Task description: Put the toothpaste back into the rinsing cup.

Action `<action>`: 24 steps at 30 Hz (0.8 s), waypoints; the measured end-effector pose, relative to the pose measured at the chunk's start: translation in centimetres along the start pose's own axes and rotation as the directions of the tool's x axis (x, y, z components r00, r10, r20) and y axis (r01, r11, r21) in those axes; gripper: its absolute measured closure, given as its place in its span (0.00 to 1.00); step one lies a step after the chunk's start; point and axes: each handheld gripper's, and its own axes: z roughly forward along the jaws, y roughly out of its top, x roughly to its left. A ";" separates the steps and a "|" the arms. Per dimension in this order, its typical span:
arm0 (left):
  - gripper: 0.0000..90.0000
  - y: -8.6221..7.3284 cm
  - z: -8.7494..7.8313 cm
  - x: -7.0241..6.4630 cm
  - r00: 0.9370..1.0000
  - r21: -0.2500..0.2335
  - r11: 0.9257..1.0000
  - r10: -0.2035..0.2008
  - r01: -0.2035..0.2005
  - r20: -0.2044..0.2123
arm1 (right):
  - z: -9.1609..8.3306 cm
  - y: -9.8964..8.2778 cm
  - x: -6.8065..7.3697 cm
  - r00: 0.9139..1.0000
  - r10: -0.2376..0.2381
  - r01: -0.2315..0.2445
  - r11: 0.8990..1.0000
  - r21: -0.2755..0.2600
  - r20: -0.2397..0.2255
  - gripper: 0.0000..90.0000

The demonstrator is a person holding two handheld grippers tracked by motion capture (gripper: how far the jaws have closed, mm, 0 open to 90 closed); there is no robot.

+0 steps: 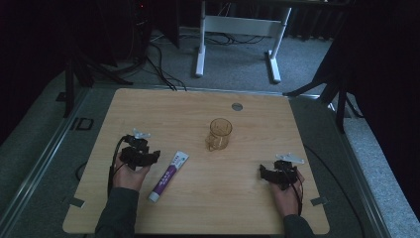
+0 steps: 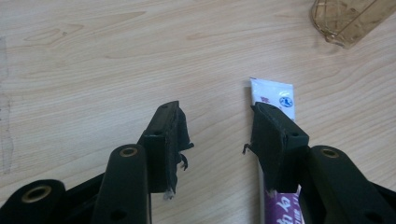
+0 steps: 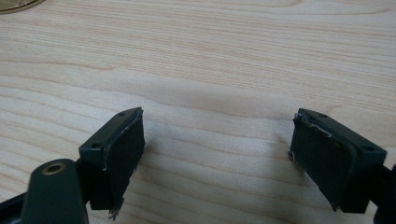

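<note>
Lay flat on the bench (image 1: 237, 188): toothpaste tube (image 1: 169, 176), white crimped end, purple body, white cap; left gripper (image 2: 217, 135) and right gripper (image 3: 217, 154) jaws spread, pinching nothing.

White-and-purple toothpaste tube (image 1: 168, 176) lying flat on the wooden table, cap end toward the person, slightly angled

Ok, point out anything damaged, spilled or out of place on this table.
Nothing spilled. The left gripper has frayed pad edges, with shreds hanging off. The toothpaste tube lies flat at a slant, and the amber cup stands upright.
</note>
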 end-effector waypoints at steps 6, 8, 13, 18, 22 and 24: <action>0.58 0.1 -0.1 -0.4 1.000 0.015 1.000 0.007 -0.007 -0.002 | 0.0 0.0 0.0 1.000 0.000 0.000 1.000 0.000 0.000 0.20; 0.58 0.2 -0.1 -0.5 1.000 0.020 1.000 0.009 -0.009 -0.004 | 0.0 0.0 0.0 1.000 0.000 0.000 1.000 0.000 0.000 0.20; 0.58 0.2 -0.1 -0.7 1.000 0.030 0.999 0.014 -0.014 -0.002 | 0.0 0.0 0.0 1.000 0.000 0.000 1.000 0.000 0.000 0.20; 0.58 0.2 0.1 -0.9 1.000 0.045 0.999 0.017 -0.017 -0.003 | 0.0 0.0 0.0 1.000 0.000 0.000 1.000 0.000 0.000 0.19; 0.58 0.3 0.2 -1.2 1.000 0.062 0.998 0.024 -0.024 0.001 | 0.0 0.0 0.0 1.000 -0.001 0.001 1.000 0.000 0.000 0.19; 0.58 0.4 0.2 -1.3 1.000 0.069 0.997 0.021 -0.021 0.011 | 0.0 0.0 0.0 1.000 -0.001 0.001 1.000 0.000 0.000 0.19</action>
